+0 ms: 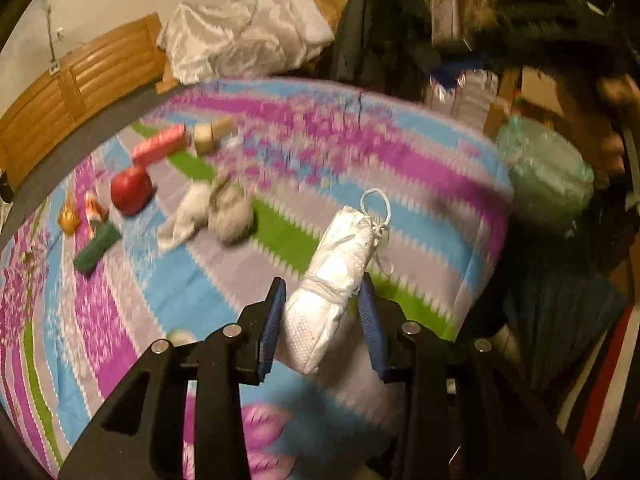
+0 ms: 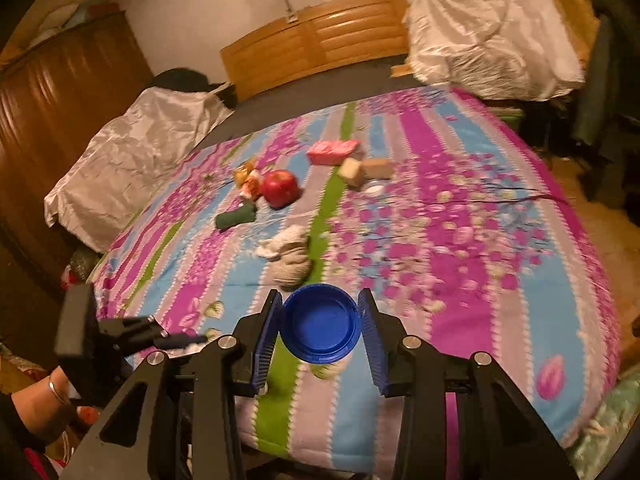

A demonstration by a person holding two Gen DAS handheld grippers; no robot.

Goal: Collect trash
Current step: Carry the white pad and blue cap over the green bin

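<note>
Above the striped bed (image 2: 460,264), the left gripper (image 1: 322,312) clamps a rolled white mask (image 1: 336,276) between its pads — the right gripper (image 2: 320,324) grips a blue cap (image 2: 318,322).

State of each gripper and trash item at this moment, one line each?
left gripper: shut on white rolled mask, off the bed
right gripper: shut on blue lid, off the bed
red apple: lying on bedspread
crumpled tissues: lying on bedspread
green bin bag: open beside bed
</note>
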